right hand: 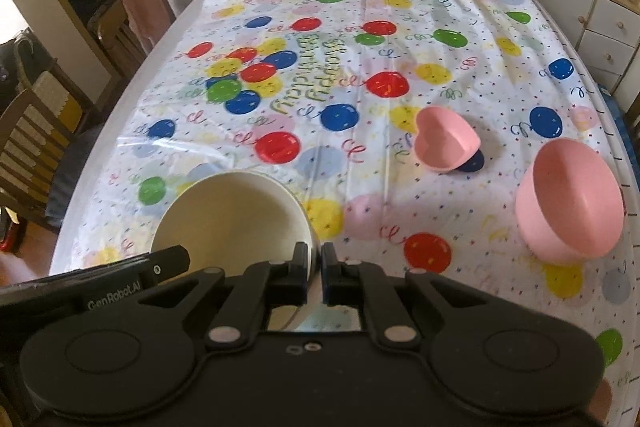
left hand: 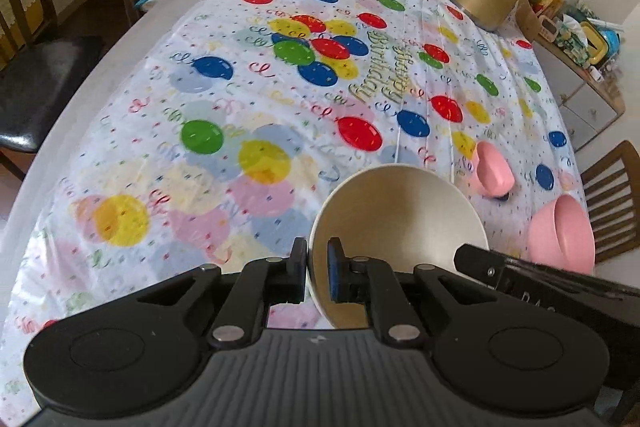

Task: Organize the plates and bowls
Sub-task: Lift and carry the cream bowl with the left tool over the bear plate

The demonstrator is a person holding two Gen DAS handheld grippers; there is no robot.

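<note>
Where both grippers meet over the near table edge, a plain cream bowl (left hand: 400,223), round and matte, hangs tilted; the left gripper (left hand: 317,269) and right gripper (right hand: 316,269) each pinch its rim. Right of it sit a pink heart dish (right hand: 446,143) and pink bowl (right hand: 568,199).

Lighting: soft, even daylight is filling both views; shadows under the bowls are staying faint. Glare: a pale sheen is showing on the plastic tablecloth (right hand: 360,115), strongest near its left fold in the right view. Dim zones: chairs (left hand: 36,39) and floor at the left are sinking into dark. Distortion: fisheye is bending the table edge (left hand: 100,67) into a curve. Focus: centre is reading fairly sharp; corners are softening and vignetting black.
</note>
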